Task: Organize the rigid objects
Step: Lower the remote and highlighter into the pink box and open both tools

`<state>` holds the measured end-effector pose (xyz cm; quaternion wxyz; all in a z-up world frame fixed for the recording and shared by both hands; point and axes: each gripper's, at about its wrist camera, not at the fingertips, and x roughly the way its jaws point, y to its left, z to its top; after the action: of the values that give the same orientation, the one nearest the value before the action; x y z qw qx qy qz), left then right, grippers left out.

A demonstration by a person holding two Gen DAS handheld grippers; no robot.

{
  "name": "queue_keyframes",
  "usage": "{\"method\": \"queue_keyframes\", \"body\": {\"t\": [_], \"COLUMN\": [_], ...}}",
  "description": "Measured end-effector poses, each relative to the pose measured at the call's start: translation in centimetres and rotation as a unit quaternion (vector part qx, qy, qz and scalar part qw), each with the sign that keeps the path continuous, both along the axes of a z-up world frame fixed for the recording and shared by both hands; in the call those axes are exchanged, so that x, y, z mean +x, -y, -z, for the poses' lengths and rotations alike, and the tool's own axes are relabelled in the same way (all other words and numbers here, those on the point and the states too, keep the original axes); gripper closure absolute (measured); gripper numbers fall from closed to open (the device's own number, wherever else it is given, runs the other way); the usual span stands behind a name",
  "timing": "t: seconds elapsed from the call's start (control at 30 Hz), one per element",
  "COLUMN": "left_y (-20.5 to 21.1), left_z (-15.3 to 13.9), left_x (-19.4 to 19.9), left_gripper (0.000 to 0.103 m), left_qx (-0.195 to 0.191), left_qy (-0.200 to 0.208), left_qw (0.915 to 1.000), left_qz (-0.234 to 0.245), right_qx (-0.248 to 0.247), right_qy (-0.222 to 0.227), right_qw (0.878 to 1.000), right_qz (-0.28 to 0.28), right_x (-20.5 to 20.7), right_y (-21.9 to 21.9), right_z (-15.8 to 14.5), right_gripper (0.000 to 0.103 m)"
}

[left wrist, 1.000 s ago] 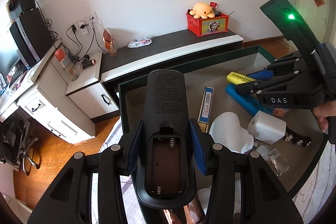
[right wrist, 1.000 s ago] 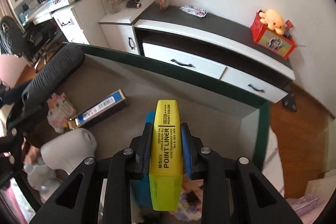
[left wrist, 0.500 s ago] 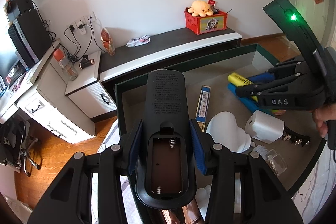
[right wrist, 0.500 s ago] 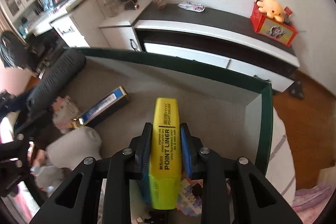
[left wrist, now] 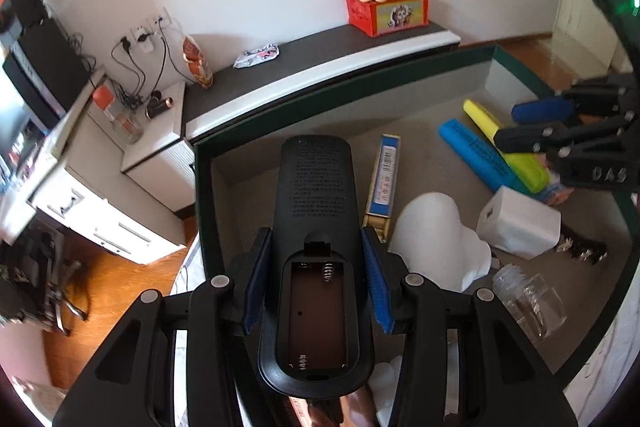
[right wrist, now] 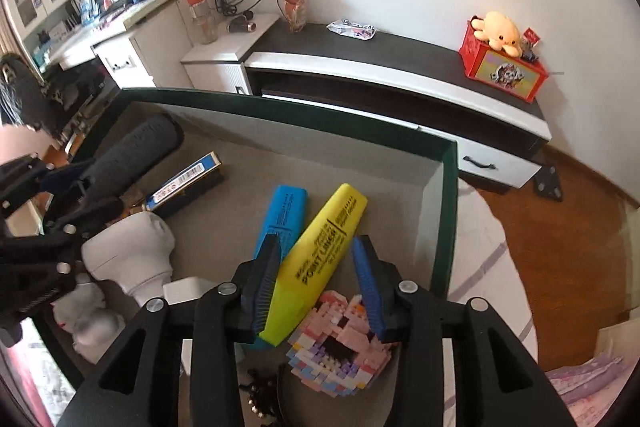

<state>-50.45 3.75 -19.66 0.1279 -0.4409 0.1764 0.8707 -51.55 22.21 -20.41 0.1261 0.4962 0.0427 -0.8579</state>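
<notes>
My left gripper (left wrist: 316,239) is shut on a black remote (left wrist: 316,183) that lies back up, with its battery bay uncovered, over the near left of the green-rimmed tray (left wrist: 204,187). My right gripper (right wrist: 317,247) hangs over the tray's right side and its jaws are opening. Between them lies the yellow highlighter (right wrist: 340,215), tilted and leaning on the blue highlighter (right wrist: 286,211); neither pad presses on it. The left wrist view shows both highlighters (left wrist: 484,119) (left wrist: 468,151) under the right gripper (left wrist: 520,125).
In the tray lie a blue and gold box (left wrist: 386,179), a white figure (left wrist: 436,227), a white cube (left wrist: 520,223), a clear jar (left wrist: 528,299) and a pink block model (right wrist: 340,339). A low cabinet (right wrist: 400,75) stands beyond the tray.
The right jaws have spread and let go of the yellow highlighter, which now lies tilted on the blue one. The left gripper still holds the remote in place.
</notes>
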Motion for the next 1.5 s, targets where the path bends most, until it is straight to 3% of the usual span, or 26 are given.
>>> {"method": "queue_keyframes", "body": {"t": [0.17, 0.53, 0.73, 0.87, 0.9, 1.13, 1.2, 1.33, 1.4, 1.5], "left_y": [-1.4, -4.8, -4.8, -4.0, -3.7, -2.3, -2.3, -2.2, -2.3, -2.2], "left_z": [0.3, 0.3, 0.0, 0.1, 0.1, 0.8, 1.1, 0.4, 0.2, -0.3], "left_x": [0.3, 0.9, 0.9, 0.8, 0.7, 0.6, 0.5, 1.2, 1.8, 2.4], "left_gripper": [0.059, 0.059, 0.059, 0.054, 0.048, 0.043, 0.036, 0.033, 0.027, 0.026], "left_qx": [-0.003, -0.009, 0.022, 0.030, 0.027, -0.008, -0.023, 0.015, 0.012, 0.024], "left_qy": [0.012, 0.025, 0.031, 0.029, 0.029, 0.027, 0.031, 0.025, 0.015, 0.004], "left_qw": [0.9999, 0.9995, 0.9993, 0.9989, 0.9988, 0.9975, 0.9962, 0.9976, 0.9981, 0.9981], "left_qz": [0.007, 0.015, -0.006, -0.020, -0.027, -0.065, -0.078, -0.063, -0.058, -0.056], "right_qx": [0.002, -0.024, -0.034, -0.034, -0.034, -0.036, -0.034, -0.033, -0.030, -0.028], "right_qy": [-0.014, -0.024, -0.027, -0.026, -0.027, -0.028, -0.029, -0.030, -0.031, -0.033], "right_qw": [1.000, 0.999, 0.999, 0.999, 0.999, 0.999, 0.999, 0.999, 0.999, 0.999], "right_qz": [-0.002, -0.013, -0.011, -0.015, -0.016, -0.016, -0.017, -0.016, -0.014, -0.014], "right_x": [1.2, 3.0, 3.6, 4.0, 4.1, 4.6, 4.8, 5.1, 5.4, 5.8], "right_y": [-0.6, -1.7, -2.2, -2.2, -2.2, -2.4, -2.3, -2.2, -2.2, -2.2], "right_z": [-0.6, -1.5, -1.5, -1.6, -1.6, -1.6, -1.7, -1.7, -1.7, -1.9], "right_gripper": [0.051, 0.051, 0.050, 0.050, 0.050, 0.050, 0.050, 0.050, 0.050, 0.050]}}
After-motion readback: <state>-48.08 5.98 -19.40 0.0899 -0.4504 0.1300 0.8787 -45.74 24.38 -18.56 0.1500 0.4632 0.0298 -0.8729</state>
